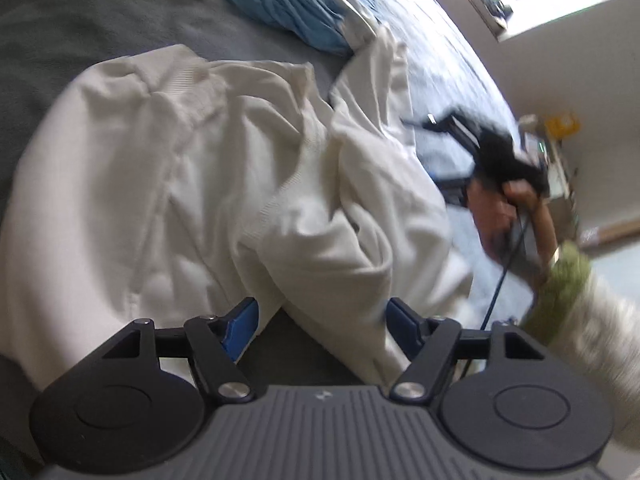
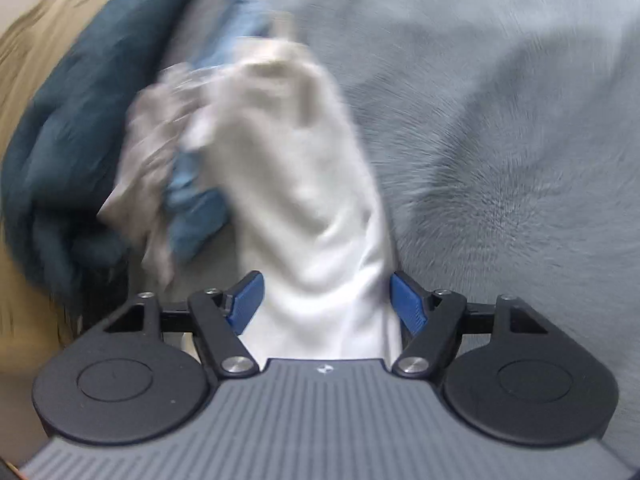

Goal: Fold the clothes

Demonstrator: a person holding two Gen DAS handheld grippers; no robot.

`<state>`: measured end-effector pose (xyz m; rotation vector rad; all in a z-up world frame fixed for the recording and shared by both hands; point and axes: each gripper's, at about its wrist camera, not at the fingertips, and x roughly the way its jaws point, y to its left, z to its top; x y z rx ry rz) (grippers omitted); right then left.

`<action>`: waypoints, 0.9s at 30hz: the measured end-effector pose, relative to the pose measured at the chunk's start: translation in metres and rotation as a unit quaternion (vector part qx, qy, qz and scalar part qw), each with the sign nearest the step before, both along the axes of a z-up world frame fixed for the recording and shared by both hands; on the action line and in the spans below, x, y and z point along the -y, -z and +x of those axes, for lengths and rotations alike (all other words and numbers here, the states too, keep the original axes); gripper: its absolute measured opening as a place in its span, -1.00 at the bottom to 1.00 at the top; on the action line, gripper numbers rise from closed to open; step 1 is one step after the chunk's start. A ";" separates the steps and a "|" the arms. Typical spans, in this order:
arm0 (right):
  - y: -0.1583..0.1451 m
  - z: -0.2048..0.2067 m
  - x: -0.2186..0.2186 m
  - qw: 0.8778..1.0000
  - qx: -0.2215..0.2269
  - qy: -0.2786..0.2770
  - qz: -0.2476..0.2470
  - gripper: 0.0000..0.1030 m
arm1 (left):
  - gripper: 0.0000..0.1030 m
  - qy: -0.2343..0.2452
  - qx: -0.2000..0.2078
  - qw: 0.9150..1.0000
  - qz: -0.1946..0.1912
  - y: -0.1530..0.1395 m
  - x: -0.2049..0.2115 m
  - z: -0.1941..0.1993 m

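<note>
Left wrist: crumpled white cotton garment lies on the grey bed; left gripper jaws wide open, fabric between them, ungripped. Right wrist: right gripper jaws wide open around the white cloth.

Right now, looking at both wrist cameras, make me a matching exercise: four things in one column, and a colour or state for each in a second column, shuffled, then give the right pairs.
Things
1. crumpled sweatshirt
2. ribbed knit garment
3. left gripper
4. person's sleeve cuff

Colour or state
A. green
B. open, with fabric lying between the blue fingers
C. cream white, spread in folds on the bed
D. blue, lying beyond the white fabric

Pairs: 1-C, 2-D, 3-B, 4-A
</note>
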<state>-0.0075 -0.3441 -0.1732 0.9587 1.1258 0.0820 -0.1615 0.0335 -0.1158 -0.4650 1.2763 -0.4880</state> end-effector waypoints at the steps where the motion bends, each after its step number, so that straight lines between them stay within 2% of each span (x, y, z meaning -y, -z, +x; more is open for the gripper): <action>1: 0.000 0.001 -0.002 1.000 0.003 0.009 -0.003 -0.13 | 0.05 0.007 0.008 1.000 0.011 0.000 0.005 0.000; 2: -0.002 -0.001 -0.003 1.000 0.006 0.013 -0.009 -0.76 | -0.03 0.009 0.012 1.000 0.018 0.000 0.009 -0.001; 3: -0.004 -0.004 -0.002 1.000 0.011 0.014 0.005 -0.92 | -0.17 0.009 0.014 1.000 0.022 -0.001 0.011 -0.001; 4: -0.008 -0.009 0.001 0.999 0.022 0.021 0.025 -0.92 | -0.37 0.008 0.016 1.000 0.025 -0.001 0.014 -0.001; 6: -0.028 -0.029 0.006 0.997 0.061 0.024 0.047 -0.93 | -0.57 0.008 0.014 0.999 0.028 -0.002 0.016 -0.001; 10: -0.089 -0.096 0.023 0.986 0.134 0.034 0.097 -0.93 | -0.52 0.016 0.009 1.000 0.026 -0.008 0.011 -0.007; 13: -0.129 -0.170 0.036 0.982 0.153 0.043 0.101 -0.93 | -0.34 0.022 -0.001 1.000 0.020 -0.013 0.003 -0.011; 15: -0.144 -0.221 0.042 0.983 0.138 0.058 0.107 -0.93 | -0.25 0.023 -0.007 1.000 0.014 -0.018 -0.004 -0.012; 16: -0.150 -0.246 0.043 0.985 0.122 0.061 0.101 -0.93 | -0.11 0.019 -0.012 1.000 0.009 -0.021 -0.007 -0.011; 21: -0.148 -0.350 0.032 0.995 0.010 0.063 0.079 -0.93 | 0.26 -0.010 -0.033 0.999 -0.023 -0.032 -0.019 -0.001; 22: -0.144 -0.365 0.030 0.995 -0.010 0.062 0.077 -0.93 | 0.34 -0.012 -0.036 0.999 -0.018 -0.031 -0.018 0.001; 27: -0.103 -0.405 0.011 0.995 -0.094 0.026 0.028 -0.92 | 0.35 -0.014 -0.046 0.998 0.027 -0.021 -0.008 0.006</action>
